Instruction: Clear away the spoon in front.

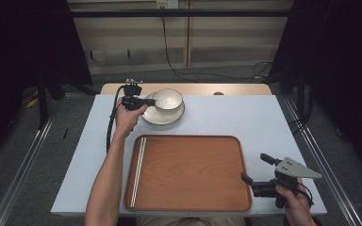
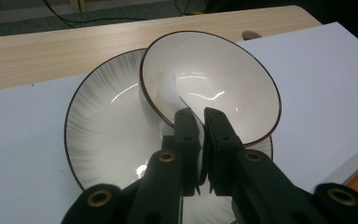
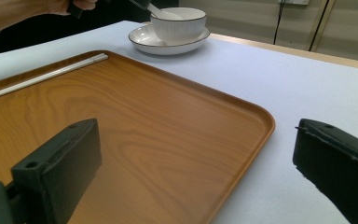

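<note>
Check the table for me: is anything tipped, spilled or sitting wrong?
Nothing is spilled or broken. The bowl sits off-centre on the plate and looks tilted in the left gripper view, because the left gripper is pinching its rim. The chopsticks lie straight along the tray's left edge.

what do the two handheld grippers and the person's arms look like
Both are black. The left gripper trails a black cable and has flat jaws with brass-ringed screw holes. The right gripper carries a grey three-cornered plate dotted with small holes and has blocky black jaws. The forearms are bare, no sleeves.
</note>
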A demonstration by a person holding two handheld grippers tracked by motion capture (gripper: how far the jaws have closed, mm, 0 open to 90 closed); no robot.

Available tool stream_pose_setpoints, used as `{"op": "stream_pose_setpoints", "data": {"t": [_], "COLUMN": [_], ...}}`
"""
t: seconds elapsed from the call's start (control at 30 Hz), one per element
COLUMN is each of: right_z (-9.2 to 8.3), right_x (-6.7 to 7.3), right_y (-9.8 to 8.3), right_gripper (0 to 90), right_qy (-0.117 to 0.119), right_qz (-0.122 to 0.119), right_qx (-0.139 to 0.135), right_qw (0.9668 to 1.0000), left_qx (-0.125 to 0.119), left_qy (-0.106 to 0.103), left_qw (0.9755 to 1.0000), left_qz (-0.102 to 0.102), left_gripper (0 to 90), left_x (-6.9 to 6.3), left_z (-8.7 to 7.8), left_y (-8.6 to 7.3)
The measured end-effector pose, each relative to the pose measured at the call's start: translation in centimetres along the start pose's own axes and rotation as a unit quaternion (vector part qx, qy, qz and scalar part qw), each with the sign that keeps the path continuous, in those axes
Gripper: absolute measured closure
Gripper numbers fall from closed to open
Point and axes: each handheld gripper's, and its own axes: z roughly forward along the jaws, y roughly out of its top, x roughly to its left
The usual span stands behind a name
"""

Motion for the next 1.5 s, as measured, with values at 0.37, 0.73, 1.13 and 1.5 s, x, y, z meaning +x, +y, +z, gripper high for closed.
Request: {"op": "stream_pose_setpoints", "data": {"t": [0.37, 0.73, 1.13, 1.5], "right_z": [0.0, 0.0, -0.1, -0.1], "right_x": [0.1, 0.1, 0.2, 0.2], "right_y": [0.1, 0.1, 0.1, 0.1], "right_gripper": [0.6, 0.6, 0.7, 0.7], "right_qy": [-0.002, -0.002, -0.004, -0.003], "right_qz": [-0.003, -0.004, -0.008, -0.011], "right_qx": [-0.002, -0.003, -0.006, -0.009], "right_qw": [1.0000, 1.0000, 0.9999, 0.9999], "left_qx": [-0.010, -0.030, -0.053, -0.076], "left_qy": [0.008, 0.010, 0.018, 0.023], "left_qw": [0.9999, 0.9995, 0.9984, 0.9969], "left_qz": [-0.003, -0.006, 0.002, 0.002], "left_gripper": [84.6, 84.6, 84.7, 84.7], "left_x": [-0.1, -0.7, -1.3, -1.9], "left_z": [-0.6, -1.3, -2.9, -4.5], "left_y": [-0.1, -0.2, 0.0, -0.5]}}
